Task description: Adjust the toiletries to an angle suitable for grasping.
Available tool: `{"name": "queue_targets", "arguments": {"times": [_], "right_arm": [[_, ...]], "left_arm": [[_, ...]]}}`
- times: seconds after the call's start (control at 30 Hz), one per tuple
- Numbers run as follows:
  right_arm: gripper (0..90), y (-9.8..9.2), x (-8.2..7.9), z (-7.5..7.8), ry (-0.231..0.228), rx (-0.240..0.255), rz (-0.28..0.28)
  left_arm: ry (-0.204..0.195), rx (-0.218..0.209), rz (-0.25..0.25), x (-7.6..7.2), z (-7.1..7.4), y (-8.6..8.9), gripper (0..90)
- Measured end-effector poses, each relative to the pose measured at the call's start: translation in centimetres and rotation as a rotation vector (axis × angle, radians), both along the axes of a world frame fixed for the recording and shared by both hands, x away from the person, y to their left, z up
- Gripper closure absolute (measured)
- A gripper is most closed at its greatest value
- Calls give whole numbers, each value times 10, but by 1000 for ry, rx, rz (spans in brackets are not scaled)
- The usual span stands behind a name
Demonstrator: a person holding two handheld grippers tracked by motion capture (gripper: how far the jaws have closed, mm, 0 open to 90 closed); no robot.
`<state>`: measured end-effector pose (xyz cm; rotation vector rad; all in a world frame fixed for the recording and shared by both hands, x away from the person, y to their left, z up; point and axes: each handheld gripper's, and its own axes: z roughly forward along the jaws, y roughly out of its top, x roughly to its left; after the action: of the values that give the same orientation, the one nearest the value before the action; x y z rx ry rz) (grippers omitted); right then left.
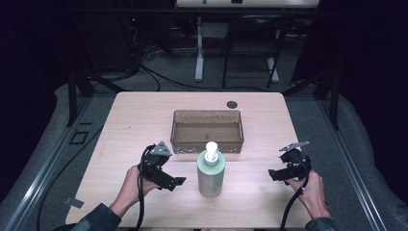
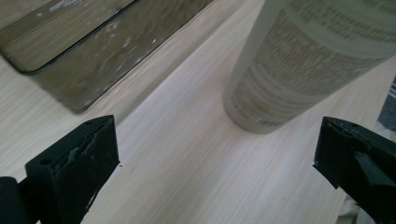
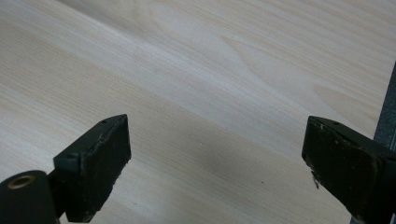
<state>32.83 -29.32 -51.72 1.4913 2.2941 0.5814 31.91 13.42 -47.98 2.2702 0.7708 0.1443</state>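
Bottle (image 1: 211,174) of pale green plastic, upright at lower centre of the high view, just below the tray (image 1: 183,129) and apart from it. Tall, round, smooth-walled, topped by a white pump (image 1: 210,150) on a narrower neck; fine print running round the lower wall in the left gripper view (image 2: 299,70). Probably fairly heavy if full, top-heavy too, with a slick curved wall and a body that may give a little under pressure. Best taken round the straight middle of the body, jaws square across the widest part; not by the pump, likely to turn or sink. Risk of tipping if nudged near the top.

Left gripper (image 1: 174,182) at lower left of the high view, just beside the bottle, not touching, jaws spread wide with the bottle's base up ahead between them. Right gripper (image 1: 275,174) at lower right, well apart from the bottle, jaws also spread wide over bare wood, holding nothing.

Tray: brownish, see-through, rectangular, low ribbed walls, apparently empty. Table (image 1: 134,115): light wood grain, matt, rounded corners
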Motion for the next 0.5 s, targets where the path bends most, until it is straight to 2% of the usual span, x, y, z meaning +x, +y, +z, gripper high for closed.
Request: {"name": "queue_targets", "arguments": {"times": [0.33, 0.5], "right_arm": [[80, 0, 1, 0, 3, -2, 0], [81, 0, 1, 0, 4, -2, 2]], "left_arm": [[-19, -56, -70, -11, 9, -24, 0], [-36, -84, -88, -13, 12, -34, 0]]}}
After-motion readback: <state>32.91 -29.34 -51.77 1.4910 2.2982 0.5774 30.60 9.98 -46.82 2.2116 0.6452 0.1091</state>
